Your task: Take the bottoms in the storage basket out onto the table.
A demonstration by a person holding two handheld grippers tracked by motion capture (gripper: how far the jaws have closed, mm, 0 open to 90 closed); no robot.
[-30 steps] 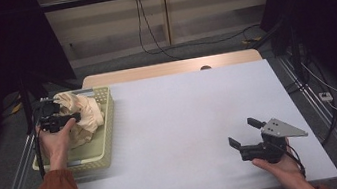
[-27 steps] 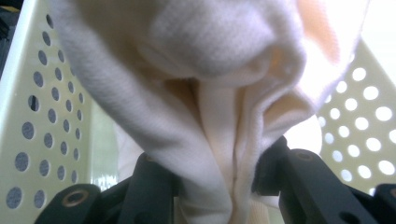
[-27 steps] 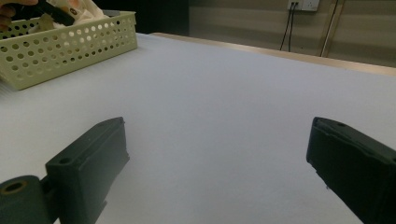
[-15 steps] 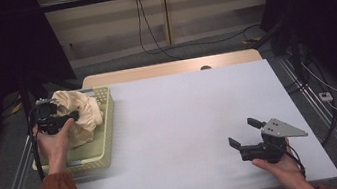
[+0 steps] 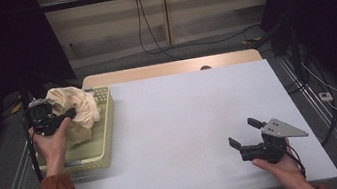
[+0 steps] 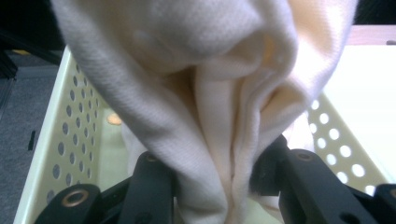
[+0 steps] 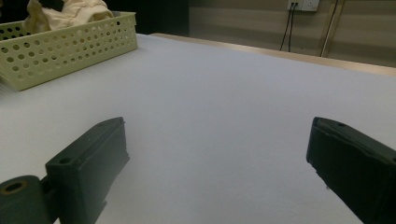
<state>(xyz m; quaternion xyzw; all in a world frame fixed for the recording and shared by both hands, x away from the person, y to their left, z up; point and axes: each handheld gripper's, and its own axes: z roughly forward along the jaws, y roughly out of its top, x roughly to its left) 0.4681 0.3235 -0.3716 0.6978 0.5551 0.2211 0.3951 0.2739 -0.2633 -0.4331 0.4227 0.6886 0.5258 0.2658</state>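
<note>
table [image 5: 186, 122]: white top, bare between the basket and my right hand; same as a second before.
basket [image 5: 106, 129]: pale green, perforated, sat at the left edge of the table; it did not shift over the last second.
cloth [image 5: 77, 105]: cream fabric, bunched; most of it was in the basket, but the top of the bundle stood above the rim. A second earlier it lay lower, so it had just been raised a little and pulled toward the far left corner.
cloth, close view [image 6: 201, 107]: hung in folds in front of the left gripper camera, with the basket wall [image 6: 60, 135] and floor visible behind and below it, so part of it was off the basket bottom.
left gripper [image 5: 51, 119]: jaws pinched tight on a fold of the cloth, fabric squeezed between them in the left gripper view; I had lifted it slightly up and back over the last second.
right gripper [image 5: 248, 133]: jaws spread wide, nothing between them, low over the table at the near right, well apart from the basket; it had not moved.
meaning: I judged the grip as secure and the lift-out as just begun; the cloth was not yet clear of the basket.
next: keep raising, then carry it to the open table, I'd guess.
</note>
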